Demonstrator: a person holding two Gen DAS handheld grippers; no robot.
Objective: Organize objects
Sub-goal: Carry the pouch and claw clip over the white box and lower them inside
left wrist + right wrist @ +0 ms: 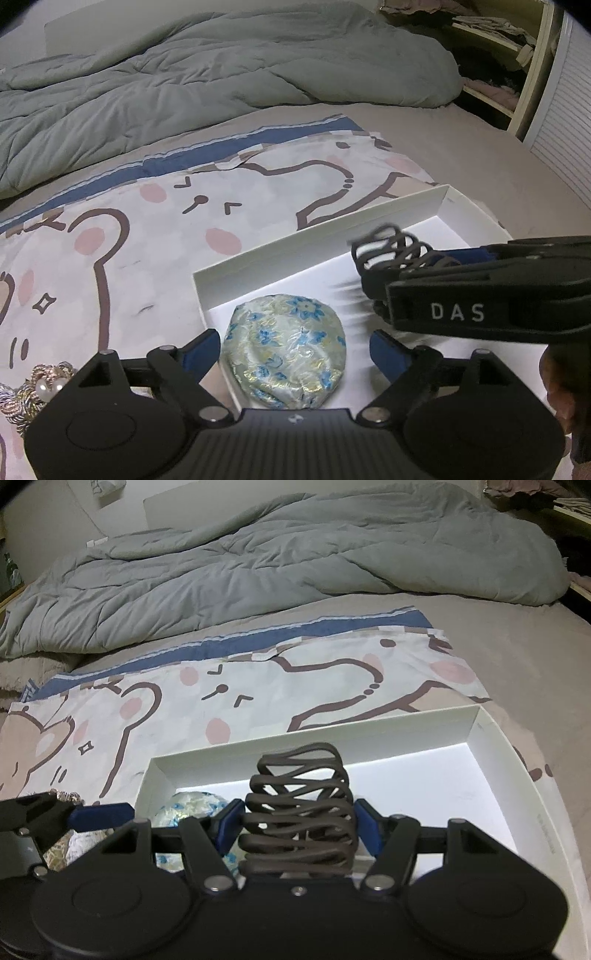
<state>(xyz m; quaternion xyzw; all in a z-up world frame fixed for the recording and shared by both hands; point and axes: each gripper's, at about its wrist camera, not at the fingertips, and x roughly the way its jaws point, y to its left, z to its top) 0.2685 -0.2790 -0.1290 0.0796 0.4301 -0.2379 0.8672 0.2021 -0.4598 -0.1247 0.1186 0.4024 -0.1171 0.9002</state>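
- My right tool (pixel 299 823) was clenched on a brown spiral hair tie (pixel 301 808), its blue pads pressed against the coils on both sides.
- I held the hair tie over the inside of the white box (pixel 491 760); the pictures did not show whether it touched the box floor.
- From the left wrist view, the right tool (pixel 365 266) reached in from the right side, the hair tie (pixel 395 247) sticking out past its tip above the box (pixel 321 240).
- My left tool (pixel 295 343) was released, its two blue fingers spread on either side of a round pouch (pixel 284 347) of pale fabric with blue flowers, not gripping it.
- The pouch lay inside the box, close to its left wall, in the near-left corner.
- In the right wrist view, the pouch (pixel 192 805) showed partly behind the right tool's left finger, and the left tool (pixel 99 816) came in from the left edge.
- The box rested on a cartoon bear sheet (pixel 147 236) spread over the near part of the bed, with the box's right end over the plain beige bed cover (pixel 480 155).
- A bundle of gold and silver cord with two pearls (pixel 40 387) lay on the bear sheet, left of the box and outside it.
- A rumpled grey-green duvet (pixel 221 74) filled the far side of the bed.
- Shelves with folded clothes (pixel 495 37) stood beyond the bed's far-right corner.
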